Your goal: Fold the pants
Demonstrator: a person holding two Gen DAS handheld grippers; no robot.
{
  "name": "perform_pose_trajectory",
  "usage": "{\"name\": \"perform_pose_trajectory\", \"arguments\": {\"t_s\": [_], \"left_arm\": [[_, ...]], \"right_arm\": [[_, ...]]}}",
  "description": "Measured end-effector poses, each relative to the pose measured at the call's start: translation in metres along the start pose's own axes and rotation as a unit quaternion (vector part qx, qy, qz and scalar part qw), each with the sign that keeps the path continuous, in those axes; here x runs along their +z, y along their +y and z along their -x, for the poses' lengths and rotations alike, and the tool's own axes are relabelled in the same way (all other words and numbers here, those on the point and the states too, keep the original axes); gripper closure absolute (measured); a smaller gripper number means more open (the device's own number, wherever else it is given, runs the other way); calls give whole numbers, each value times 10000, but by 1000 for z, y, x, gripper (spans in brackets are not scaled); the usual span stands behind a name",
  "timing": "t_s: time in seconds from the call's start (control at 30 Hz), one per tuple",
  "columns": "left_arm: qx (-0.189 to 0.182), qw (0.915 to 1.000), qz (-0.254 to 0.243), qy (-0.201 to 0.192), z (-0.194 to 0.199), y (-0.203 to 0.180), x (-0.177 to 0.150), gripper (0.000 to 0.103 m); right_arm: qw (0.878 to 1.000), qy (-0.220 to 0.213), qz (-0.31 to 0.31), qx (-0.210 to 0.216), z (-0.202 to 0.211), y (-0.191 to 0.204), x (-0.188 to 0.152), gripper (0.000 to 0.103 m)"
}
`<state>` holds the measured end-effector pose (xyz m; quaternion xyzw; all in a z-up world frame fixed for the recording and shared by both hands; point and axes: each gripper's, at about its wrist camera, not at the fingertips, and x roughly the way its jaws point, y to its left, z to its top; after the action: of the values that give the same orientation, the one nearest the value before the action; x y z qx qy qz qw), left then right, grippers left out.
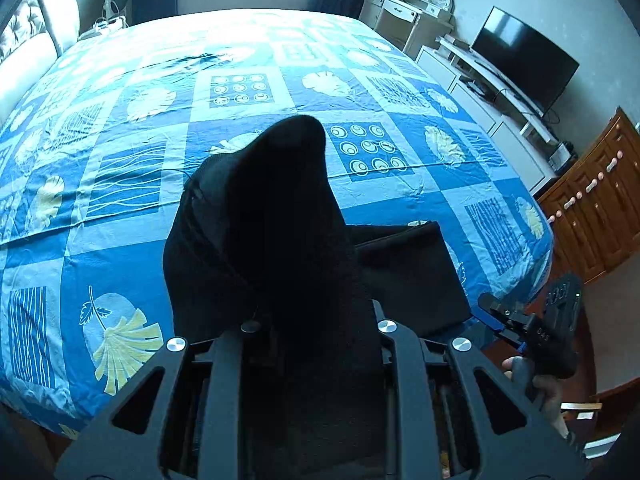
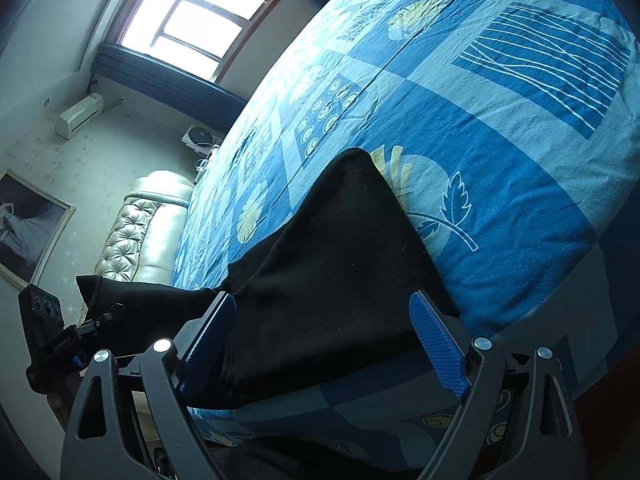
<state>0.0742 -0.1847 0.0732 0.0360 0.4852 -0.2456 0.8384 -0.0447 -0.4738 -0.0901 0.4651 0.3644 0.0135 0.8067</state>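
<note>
While the black pants (image 1: 280, 232) hang lifted from the left tool (image 1: 316, 344), the scene reads as follows.

Left tool: jaws nearly together, clamped on a raised bunch of the pants; the dark cloth covers the fingertips, so the pads cannot be seen.
Right tool: (image 2: 324, 340) jaws spread wide, blue ribbed pads (image 2: 438, 344) standing either side of the cloth without pressing on it.
Pants, place: one part lies flat on the bed (image 1: 120, 128) near its front corner; another part rises off it into the left tool.
Pants, edges: the flat part ends in a straight hem and a squared corner (image 2: 360, 156), just short of the bed's edge.
Open room: most of the bedspread beyond and to the left of the pants lies bare; a wooden cabinet (image 1: 592, 216) stands near the bed's right side.
Materials: pants matt, soft, thick-looking; bedspread thin cotton-like cloth, lightly creased, in blue squares with pale leaves and rings; tool arms smooth black with round metal fasteners.
Headboard: (image 2: 136, 236) pale, tufted, glossy.
</note>
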Motion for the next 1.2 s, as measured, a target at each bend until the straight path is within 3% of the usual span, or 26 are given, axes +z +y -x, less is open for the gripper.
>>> {"name": "perform_pose_trajectory", "arguments": {"t_s": [0.23, 0.43, 0.7, 1.1, 1.2], "left_arm": [[864, 9946, -567, 82, -53, -61, -4, 84], [1266, 9884, -800, 246, -97, -93, -15, 85], [1579, 9814, -997, 440, -133, -112, -30, 85], [1834, 9751, -1147, 490, -151, -120, -34, 84], [1900, 9725, -1288, 386, -150, -127, -37, 75]], "right_arm": [[9995, -61, -298, 91, 12, -22, 0, 15], [9986, -96, -481, 202, 22, -35, 1, 15], [9976, -114, -611, 315, 26, -50, 0, 15], [9955, -43, -887, 327, 29, -74, -7, 15], [9957, -90, -874, 308, 30, -72, -3, 15]]}}
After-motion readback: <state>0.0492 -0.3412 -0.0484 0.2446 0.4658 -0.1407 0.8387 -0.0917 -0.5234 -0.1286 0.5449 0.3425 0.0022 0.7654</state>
